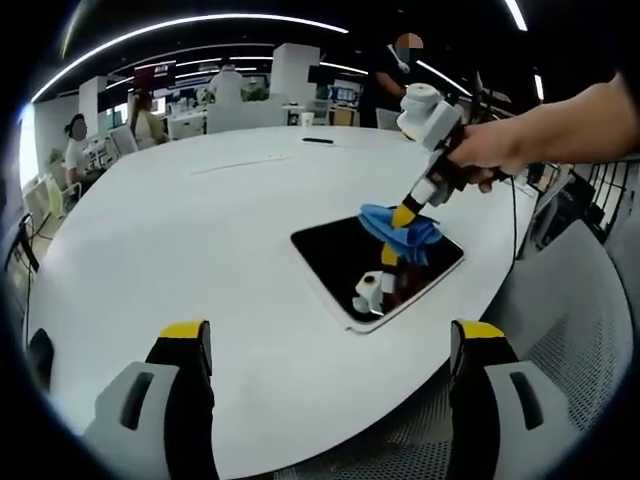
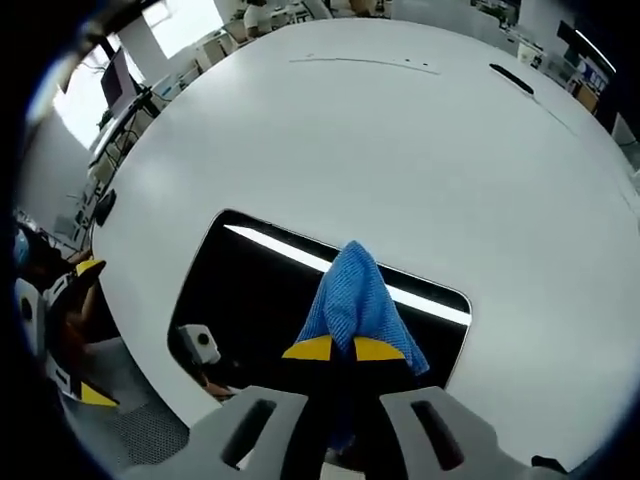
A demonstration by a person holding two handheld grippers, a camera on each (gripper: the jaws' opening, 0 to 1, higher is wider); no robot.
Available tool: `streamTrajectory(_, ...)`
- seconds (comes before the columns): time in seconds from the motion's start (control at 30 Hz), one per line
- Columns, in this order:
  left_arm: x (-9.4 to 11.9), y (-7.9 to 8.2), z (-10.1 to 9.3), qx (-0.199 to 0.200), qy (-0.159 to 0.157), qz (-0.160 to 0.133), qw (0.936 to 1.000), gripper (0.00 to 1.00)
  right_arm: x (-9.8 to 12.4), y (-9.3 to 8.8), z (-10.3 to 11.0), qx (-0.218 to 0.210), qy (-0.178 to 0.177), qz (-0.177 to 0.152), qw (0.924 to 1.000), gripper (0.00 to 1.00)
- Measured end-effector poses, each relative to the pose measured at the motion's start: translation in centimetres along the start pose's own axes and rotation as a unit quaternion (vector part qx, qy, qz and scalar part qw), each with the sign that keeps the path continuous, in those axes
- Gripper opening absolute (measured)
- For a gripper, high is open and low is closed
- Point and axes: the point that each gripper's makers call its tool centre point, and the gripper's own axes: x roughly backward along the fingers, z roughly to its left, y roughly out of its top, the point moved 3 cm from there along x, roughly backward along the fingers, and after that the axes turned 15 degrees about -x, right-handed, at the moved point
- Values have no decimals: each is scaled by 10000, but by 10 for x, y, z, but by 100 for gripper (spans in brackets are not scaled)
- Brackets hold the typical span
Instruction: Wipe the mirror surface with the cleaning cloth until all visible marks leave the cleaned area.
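A dark rectangular mirror (image 1: 340, 255) (image 2: 250, 290) with a white frame lies flat on the white table near its edge. My right gripper (image 1: 405, 213) (image 2: 343, 350) is shut on a blue cleaning cloth (image 1: 400, 228) (image 2: 352, 298) and presses it onto the mirror's far side. The mirror reflects that gripper and a ceiling light strip. My left gripper (image 1: 330, 345) stands open above the table's near edge, short of the mirror, with nothing between its yellow-tipped fingers. It also appears at the left edge of the right gripper view as the left gripper (image 2: 70, 330).
The large white oval table (image 1: 200, 230) (image 2: 400, 140) carries a black pen (image 1: 318, 141) (image 2: 518, 79) at its far side. Grey mesh chairs (image 1: 570, 330) stand by the near edge. People and desks fill the office behind.
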Motion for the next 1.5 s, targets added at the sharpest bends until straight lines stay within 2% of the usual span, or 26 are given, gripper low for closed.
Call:
streamTrajectory(0.17,0,1,1,43,24,-72,10000,99,6,-16,3,-70,65,-34,9999,0)
streamTrajectory(0.53,0,1,0,40,-3,-56,10000,99,11,-38,7,-113,183,-73,9997,0)
streamTrajectory(0.9,1,5,-2,177,-49,-179,9997,99,16,-53,10,-148,291,-56,9995,0)
streamTrajectory(1.5,2,4,-1,168,19,-95,9998,99,15,-68,11,-50,400,-72,9992,0)
